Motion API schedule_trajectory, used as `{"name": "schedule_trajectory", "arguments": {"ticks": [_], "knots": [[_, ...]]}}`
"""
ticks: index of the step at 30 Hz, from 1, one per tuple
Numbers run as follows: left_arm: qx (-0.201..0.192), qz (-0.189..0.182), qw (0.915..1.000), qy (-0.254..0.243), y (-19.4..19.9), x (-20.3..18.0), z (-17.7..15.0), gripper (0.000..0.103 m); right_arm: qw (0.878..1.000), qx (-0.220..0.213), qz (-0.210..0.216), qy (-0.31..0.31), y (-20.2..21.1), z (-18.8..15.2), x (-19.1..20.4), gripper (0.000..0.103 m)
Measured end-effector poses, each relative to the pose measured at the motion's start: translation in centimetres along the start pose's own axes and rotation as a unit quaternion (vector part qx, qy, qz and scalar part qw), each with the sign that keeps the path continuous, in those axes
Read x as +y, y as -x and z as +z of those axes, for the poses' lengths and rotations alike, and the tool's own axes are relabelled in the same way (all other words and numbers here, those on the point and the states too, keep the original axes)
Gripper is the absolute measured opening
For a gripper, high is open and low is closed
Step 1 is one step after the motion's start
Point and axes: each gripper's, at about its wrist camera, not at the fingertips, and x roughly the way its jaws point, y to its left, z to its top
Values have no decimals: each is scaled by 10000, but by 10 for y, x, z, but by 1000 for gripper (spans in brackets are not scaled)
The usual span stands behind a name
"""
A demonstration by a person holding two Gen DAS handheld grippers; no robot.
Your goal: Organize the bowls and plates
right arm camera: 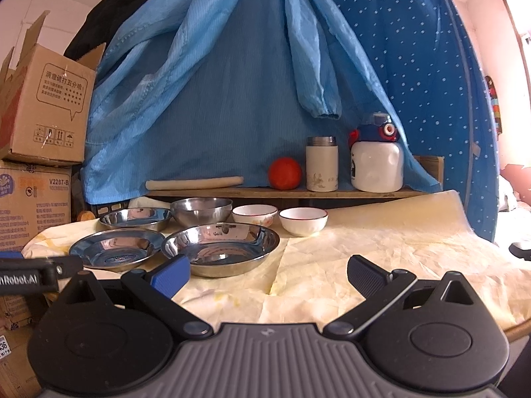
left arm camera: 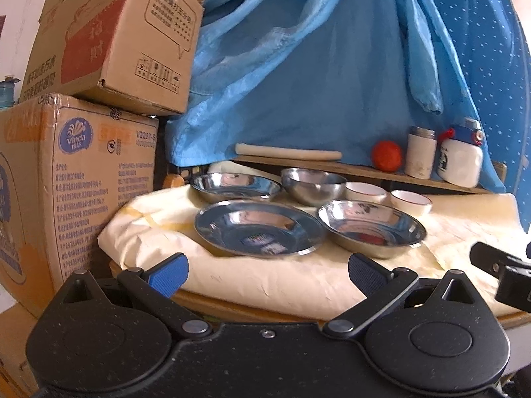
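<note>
Three steel plates lie on a cream cloth: a front left plate (left arm camera: 259,229) (right arm camera: 116,248), a front right plate (left arm camera: 371,227) (right arm camera: 222,247), and a back left plate (left arm camera: 237,185) (right arm camera: 136,218). Behind them stands a steel bowl (left arm camera: 313,185) (right arm camera: 201,211). Two white bowls sit to its right, one nearer the steel bowl (left arm camera: 365,191) (right arm camera: 255,214) and one further right (left arm camera: 411,201) (right arm camera: 303,220). My left gripper (left arm camera: 267,273) is open just short of the front left plate, holding nothing. My right gripper (right arm camera: 268,273) is open and empty, its left finger close to the front right plate's rim.
Stacked cardboard boxes (left arm camera: 76,172) (right arm camera: 36,109) stand left of the table. A low wooden shelf (right arm camera: 282,193) at the back carries a rolling pin (right arm camera: 194,183), an orange ball (right arm camera: 284,173), a white flask (right arm camera: 322,163) and a white bottle (right arm camera: 376,159). Blue cloth (right arm camera: 232,83) hangs behind.
</note>
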Motion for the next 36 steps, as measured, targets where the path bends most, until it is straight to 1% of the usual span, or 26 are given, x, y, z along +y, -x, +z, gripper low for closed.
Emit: {"name": "schedule_trajectory", "arguments": {"ticks": [6,11,21,26,30,33,36], "knots": [[-14,213,9995,-216,-25,7,18,102,9997,125,121,148,-24,13,0,103],[78,163,9994,-285,-49,16,30,102,9990,249,257,260,-48,22,0,103],[306,275,9985,-357,-87,29,45,102,9967,410,484,503,-88,37,7,103],[492,259,9977,-399,-103,37,49,102,9936,447,596,848,-105,44,13,103],[698,118,9965,-453,-117,44,50,102,9870,402,870,1289,-119,55,21,103],[843,27,9955,-444,-126,50,51,102,9806,461,1208,1471,-133,66,28,103],[929,57,9949,-400,-132,54,50,102,9710,540,1631,1665,-148,76,38,103]]}}
